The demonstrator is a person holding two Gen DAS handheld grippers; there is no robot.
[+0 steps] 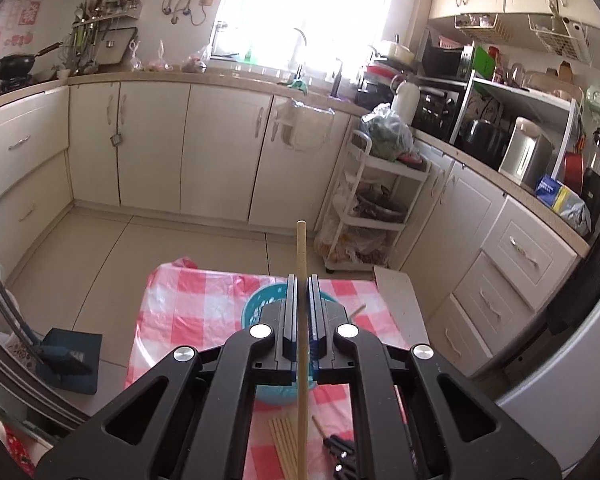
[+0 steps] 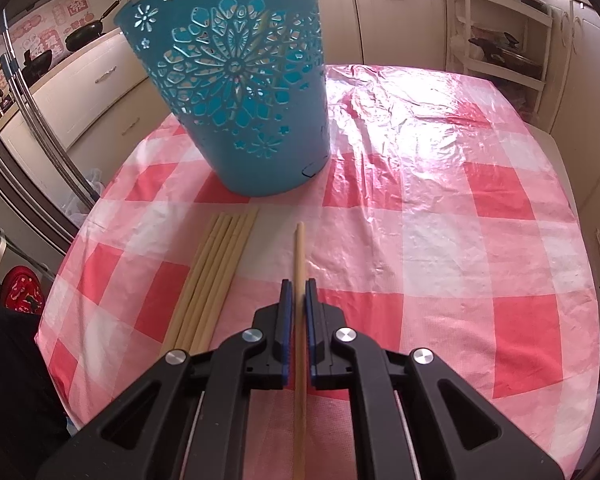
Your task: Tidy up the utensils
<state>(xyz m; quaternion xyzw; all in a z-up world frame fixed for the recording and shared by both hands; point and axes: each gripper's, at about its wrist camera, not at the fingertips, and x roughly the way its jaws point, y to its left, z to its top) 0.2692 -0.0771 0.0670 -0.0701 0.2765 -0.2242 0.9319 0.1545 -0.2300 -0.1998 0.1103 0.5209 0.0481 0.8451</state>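
Left gripper [image 1: 301, 280] fingers are clamping one chopstick [image 1: 301, 256] above the blue holder [image 1: 256, 308]; right gripper [image 2: 299, 285] fingers are gripping another [image 2: 299, 256] on the checked counter [image 2: 440, 220], beside the remaining bundle [image 2: 216, 264] – next likely needing tip-down lowering into the holder

Window: bright sunlit window [image 1: 300, 12] over the beige stone counter [image 1: 148, 74]
Cabinets: cream panelled cabinets [image 1: 220, 152]
Floor: pale beige floor tiles [image 1: 100, 232]
Shelving: white tiered trolley [image 1: 364, 208]
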